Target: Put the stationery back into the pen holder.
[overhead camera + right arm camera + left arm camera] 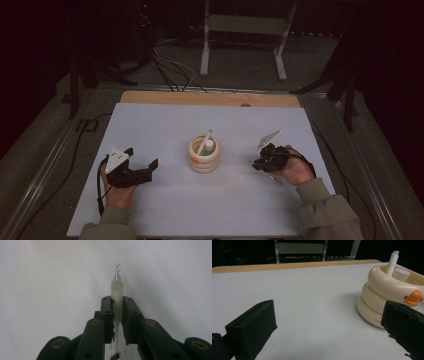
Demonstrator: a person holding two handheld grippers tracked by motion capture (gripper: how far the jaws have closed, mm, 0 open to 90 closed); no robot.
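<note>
**Right gripper clamps a pen; left gripper open beside the holder**

Right gripper (117,307), in its own view: jaws closed tight on a clear pen (116,293), pinched at the frosted grip section, w/ the tip sticking out past the jaw ends toward the white tabletop (50,277). In the high view the right gripper (264,161) sits at the tabletop's right side, held by the right hand (296,172).

Left gripper (145,169): jaws spread wide, nothing between them. Held by the left hand (117,192) low at the tabletop's left side, pointing toward the centre.

Between the 2 grippers, mid-tabletop, stands a cream ringed holder (204,154) w/ an orange duck bill on its front. Inside it: a white marker (392,262) leaning on the rim, plus a white cylinder (400,274) just beside it. In the left gripper view the holder stands near the right-hand jaw.

Far edge: a wood strip (210,98); beyond it, cables (170,67) and a metal stand (245,30) on the floor.
</note>
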